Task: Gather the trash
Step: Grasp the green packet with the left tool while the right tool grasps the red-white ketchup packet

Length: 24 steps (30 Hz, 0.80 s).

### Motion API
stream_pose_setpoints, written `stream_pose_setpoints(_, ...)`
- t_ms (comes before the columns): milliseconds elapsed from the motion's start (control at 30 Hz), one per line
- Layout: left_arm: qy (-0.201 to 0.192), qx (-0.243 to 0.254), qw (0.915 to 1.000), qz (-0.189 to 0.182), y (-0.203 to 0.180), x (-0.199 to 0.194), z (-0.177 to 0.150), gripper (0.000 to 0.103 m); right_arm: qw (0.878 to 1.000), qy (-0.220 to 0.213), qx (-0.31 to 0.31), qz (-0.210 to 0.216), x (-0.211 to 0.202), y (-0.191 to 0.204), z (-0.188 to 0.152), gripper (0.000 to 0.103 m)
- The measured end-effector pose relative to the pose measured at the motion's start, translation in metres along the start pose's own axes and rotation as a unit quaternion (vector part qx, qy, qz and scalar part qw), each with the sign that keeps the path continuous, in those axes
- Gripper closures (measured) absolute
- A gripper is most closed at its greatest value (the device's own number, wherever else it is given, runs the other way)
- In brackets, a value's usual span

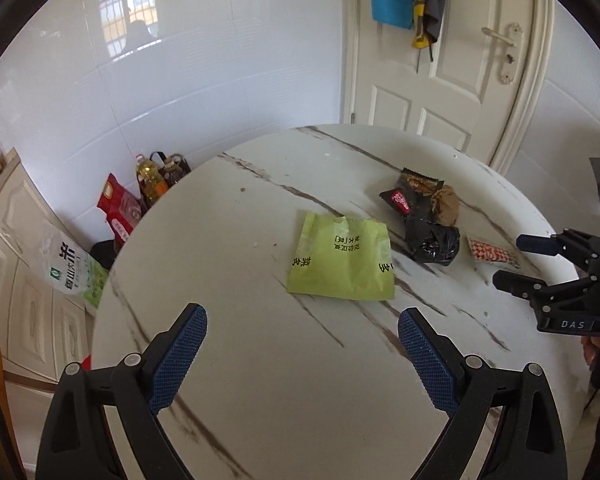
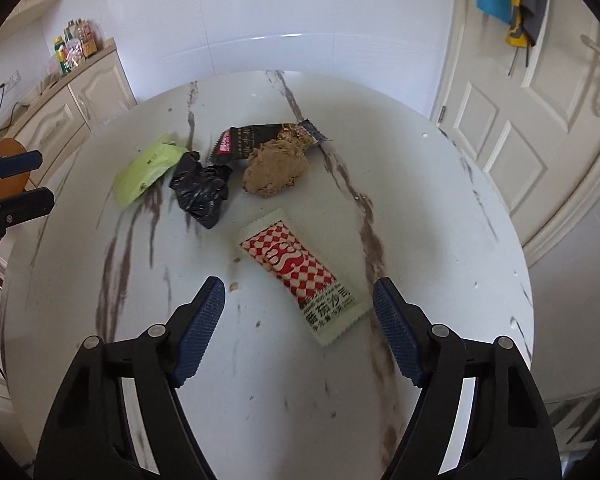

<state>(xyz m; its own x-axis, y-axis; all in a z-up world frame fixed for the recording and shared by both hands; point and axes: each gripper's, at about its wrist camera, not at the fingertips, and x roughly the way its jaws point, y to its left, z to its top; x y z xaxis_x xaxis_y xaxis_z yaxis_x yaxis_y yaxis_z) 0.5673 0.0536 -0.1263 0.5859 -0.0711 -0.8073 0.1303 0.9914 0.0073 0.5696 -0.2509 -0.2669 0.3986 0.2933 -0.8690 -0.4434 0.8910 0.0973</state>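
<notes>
Trash lies on a round marble-look table (image 1: 260,380) (image 2: 440,200). A flat green wrapper (image 1: 342,258) (image 2: 148,168) lies just ahead of my left gripper (image 1: 302,318), which is open and empty above the tabletop. A red-and-white checked sachet (image 2: 300,270) (image 1: 492,251) lies between and just beyond the fingertips of my right gripper (image 2: 299,290) (image 1: 516,262), which is open with nothing pressed. Beyond sit a crumpled black bag (image 2: 200,192) (image 1: 432,240), a brown crumpled wad (image 2: 276,168) (image 1: 446,204) and a dark snack wrapper (image 2: 260,140) (image 1: 414,190).
A white door (image 1: 440,60) (image 2: 540,120) stands behind the table, with cloths hanging on it. Cream cabinets (image 1: 16,260) (image 2: 72,100) line the left wall. A rice sack (image 1: 72,268), red bags (image 1: 118,208) and an oil bottle (image 1: 150,176) stand on the floor by the table's left edge.
</notes>
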Motion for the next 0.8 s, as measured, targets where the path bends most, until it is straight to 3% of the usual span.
stream_pose_setpoints(133,0.017,-0.001,0.9997,-0.014,0.008,0.033,0.021,0.008,1.0,0.0,-0.016,0.006,0.005,-0.002,0.004,0.046)
stream_pose_setpoints(300,0.022,0.007,0.9997,-0.008,-0.001,0.059,0.035,0.008,1.0,-0.004,-0.03,-0.004,0.005,-0.002,0.003,0.073)
stream_pose_setpoints(467,0.031,0.025,0.9986,0.034,-0.012,0.089,0.046,0.008,1.0,-0.01,-0.022,0.01,0.0,-0.007,-0.002,0.085)
stream_pose_setpoints(733,0.039,0.002,0.999,0.023,-0.008,0.118,0.055,0.005,0.999,-0.014,-0.005,0.033,-0.006,-0.011,-0.01,0.086)
stream_pose_setpoints(800,0.038,-0.012,0.9992,0.005,-0.007,0.121,0.051,0.013,0.999,-0.017,0.001,0.038,-0.007,-0.013,-0.011,0.086)
